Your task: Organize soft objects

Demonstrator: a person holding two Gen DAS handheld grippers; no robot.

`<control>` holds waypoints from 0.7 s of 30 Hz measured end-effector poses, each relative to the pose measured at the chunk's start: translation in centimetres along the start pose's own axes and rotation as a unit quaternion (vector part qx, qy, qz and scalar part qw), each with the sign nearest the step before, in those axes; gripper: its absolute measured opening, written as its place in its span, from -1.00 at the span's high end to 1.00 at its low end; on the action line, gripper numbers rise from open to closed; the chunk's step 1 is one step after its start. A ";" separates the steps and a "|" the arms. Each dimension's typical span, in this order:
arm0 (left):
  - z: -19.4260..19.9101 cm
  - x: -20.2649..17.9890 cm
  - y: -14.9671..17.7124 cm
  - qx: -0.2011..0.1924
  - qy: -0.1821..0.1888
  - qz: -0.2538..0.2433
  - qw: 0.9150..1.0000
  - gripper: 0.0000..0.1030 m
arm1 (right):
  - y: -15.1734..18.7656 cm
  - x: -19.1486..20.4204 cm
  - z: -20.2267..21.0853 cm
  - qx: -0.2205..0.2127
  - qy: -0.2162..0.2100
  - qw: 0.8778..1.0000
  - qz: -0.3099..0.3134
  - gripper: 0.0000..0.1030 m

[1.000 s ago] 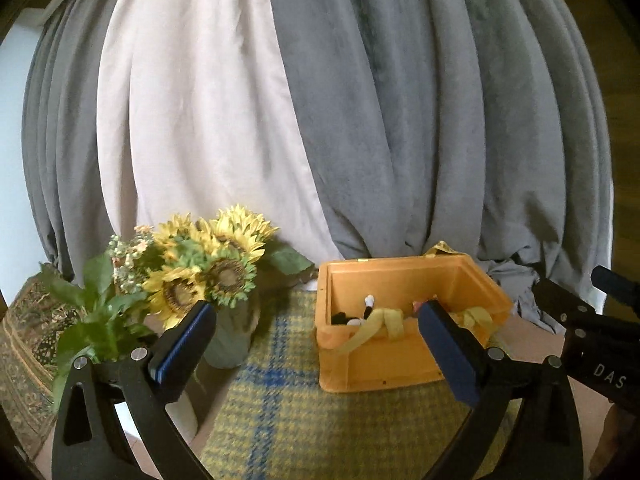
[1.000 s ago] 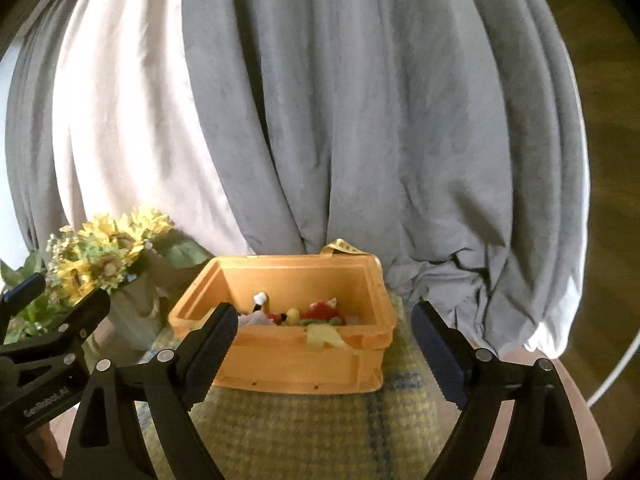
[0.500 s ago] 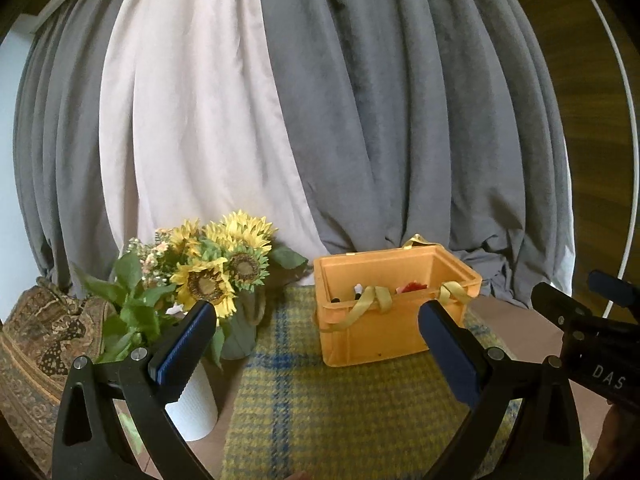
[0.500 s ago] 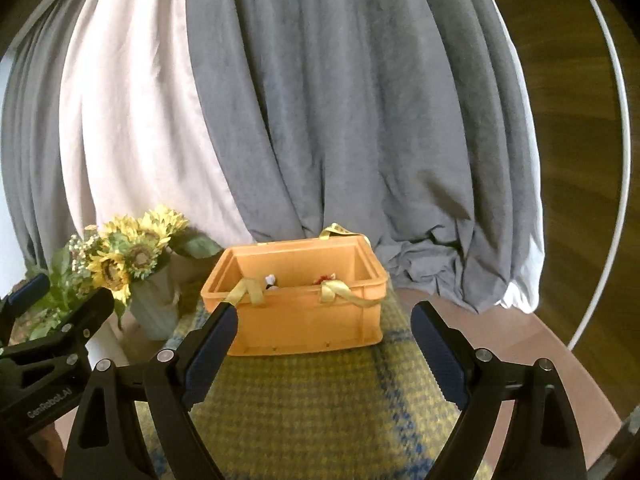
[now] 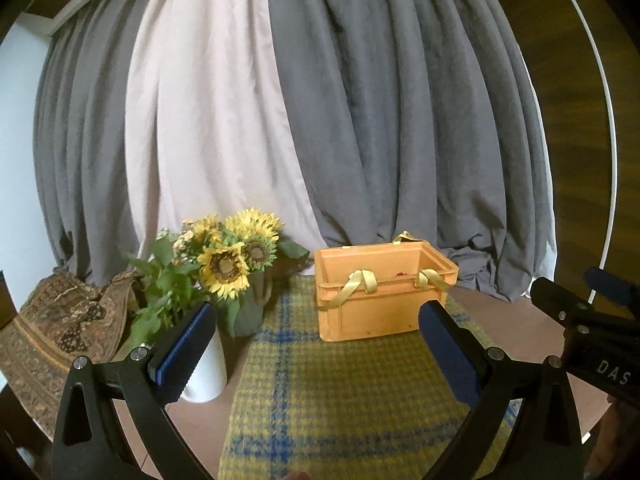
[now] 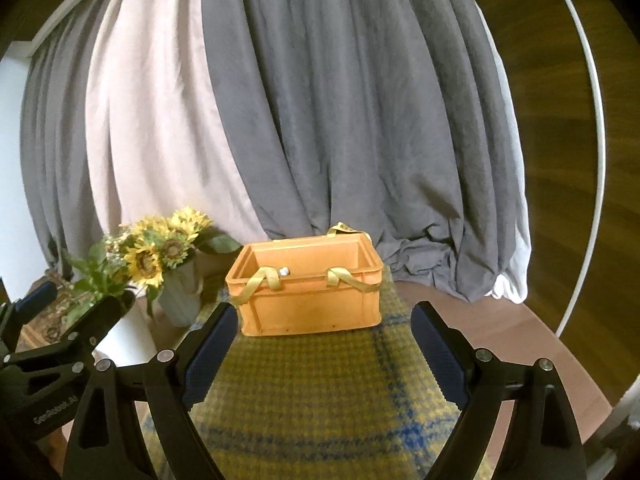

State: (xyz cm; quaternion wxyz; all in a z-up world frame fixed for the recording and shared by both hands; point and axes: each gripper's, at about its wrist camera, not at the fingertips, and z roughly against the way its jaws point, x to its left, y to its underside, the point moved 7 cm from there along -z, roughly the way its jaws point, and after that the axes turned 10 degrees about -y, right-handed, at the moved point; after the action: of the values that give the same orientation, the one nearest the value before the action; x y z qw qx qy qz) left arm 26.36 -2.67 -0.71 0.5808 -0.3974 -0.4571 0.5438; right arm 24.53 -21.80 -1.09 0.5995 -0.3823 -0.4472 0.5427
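Two tools, left tool [image 5: 316, 350] and right tool [image 6: 322, 348], hang spread and empty short of the orange crate [image 6: 308, 292] on the plaid cloth [image 6: 320, 384], its soft contents seemingly stowed, yellow straps [image 6: 264, 280] draping the rim.

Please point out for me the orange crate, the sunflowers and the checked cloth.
orange crate [image 6: 312, 312]: right wrist view, on its front wall.
sunflowers [image 5: 224, 268]: left wrist view, on the dark centre of the biggest bloom.
checked cloth [image 6: 320, 392]: right wrist view, on its bare yellow weave.
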 end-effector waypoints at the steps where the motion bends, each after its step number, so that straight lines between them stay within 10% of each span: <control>1: 0.7 0.0 0.3 0.003 -0.002 0.004 1.000 -1.00 | 0.2 0.0 0.7 -0.001 0.001 1.000 0.003 -0.73; 21: 13.0 -0.1 3.3 -0.010 -0.015 0.007 1.000 -1.00 | 3.6 -0.3 12.3 -0.008 -0.013 1.000 0.012 -0.80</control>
State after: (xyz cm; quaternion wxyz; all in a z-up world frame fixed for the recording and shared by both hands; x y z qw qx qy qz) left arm 12.95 -2.89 -0.46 0.5662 -0.3978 -0.4683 0.5494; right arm 11.74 -21.98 -0.78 0.5843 -0.3851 -0.4546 0.5510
